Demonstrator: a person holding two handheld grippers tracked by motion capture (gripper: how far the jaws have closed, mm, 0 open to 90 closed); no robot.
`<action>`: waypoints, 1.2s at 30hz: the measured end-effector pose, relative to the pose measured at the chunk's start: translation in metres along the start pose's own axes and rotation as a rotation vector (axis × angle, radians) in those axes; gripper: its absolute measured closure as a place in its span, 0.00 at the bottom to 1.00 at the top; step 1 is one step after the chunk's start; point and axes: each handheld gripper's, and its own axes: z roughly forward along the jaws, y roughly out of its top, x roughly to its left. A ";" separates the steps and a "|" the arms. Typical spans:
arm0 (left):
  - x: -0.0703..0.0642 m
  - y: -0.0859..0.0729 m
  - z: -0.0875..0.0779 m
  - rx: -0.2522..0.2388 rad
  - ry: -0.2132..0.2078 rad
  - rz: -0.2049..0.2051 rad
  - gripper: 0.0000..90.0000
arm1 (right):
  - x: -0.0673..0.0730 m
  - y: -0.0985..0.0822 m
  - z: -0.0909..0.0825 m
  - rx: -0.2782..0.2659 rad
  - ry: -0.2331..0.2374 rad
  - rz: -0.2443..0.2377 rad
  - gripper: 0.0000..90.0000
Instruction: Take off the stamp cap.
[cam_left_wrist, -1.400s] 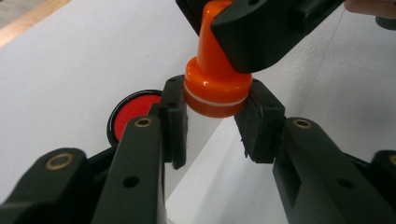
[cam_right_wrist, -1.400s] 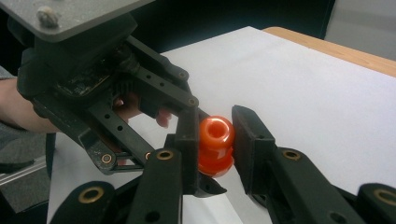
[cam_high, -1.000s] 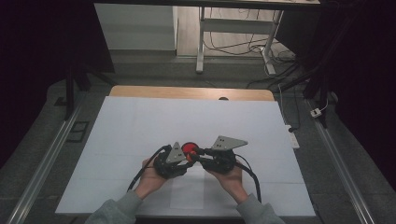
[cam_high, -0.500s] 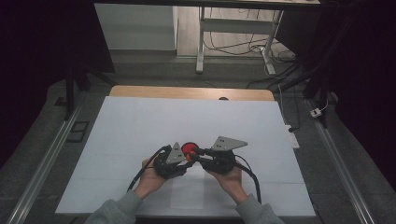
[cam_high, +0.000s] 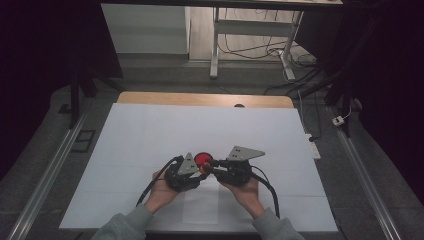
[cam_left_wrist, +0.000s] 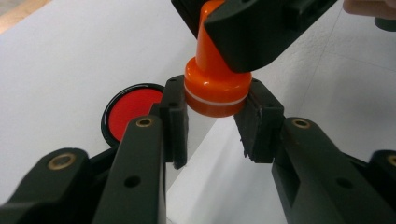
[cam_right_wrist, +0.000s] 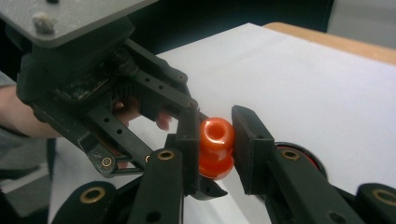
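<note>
- Nothing has shifted since a second ago: both hands hold their place above the white sheet (cam_high: 150, 140).
- The left gripper (cam_left_wrist: 211, 122) clamps the orange stamp's (cam_left_wrist: 215, 91) wide base.
- The right gripper (cam_right_wrist: 215, 140) pinches its knob.
- The red ink pad (cam_left_wrist: 133, 112) lies just beside them.

A stamp (cam_left_wrist: 215, 88) sits between the left gripper (cam_high: 192, 175) and right gripper (cam_high: 212, 167), near the tabletop's (cam_high: 150, 135) front edge. An ink pad (cam_high: 202, 159) lies just behind them.

Dim, dark-edged high view; bright, softly blurred close-ups.
</note>
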 end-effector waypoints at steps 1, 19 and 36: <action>0.000 0.000 -0.001 -0.006 -0.004 0.000 0.72 | 0.002 0.001 0.000 -0.001 -0.008 -0.018 0.81; 0.004 -0.010 0.005 0.031 0.004 -0.023 0.72 | 0.000 0.013 -0.026 -0.101 -0.084 -0.068 0.81; 0.015 -0.014 -0.013 0.003 0.016 -0.044 0.72 | -0.003 0.011 -0.025 -0.099 -0.050 -0.039 0.81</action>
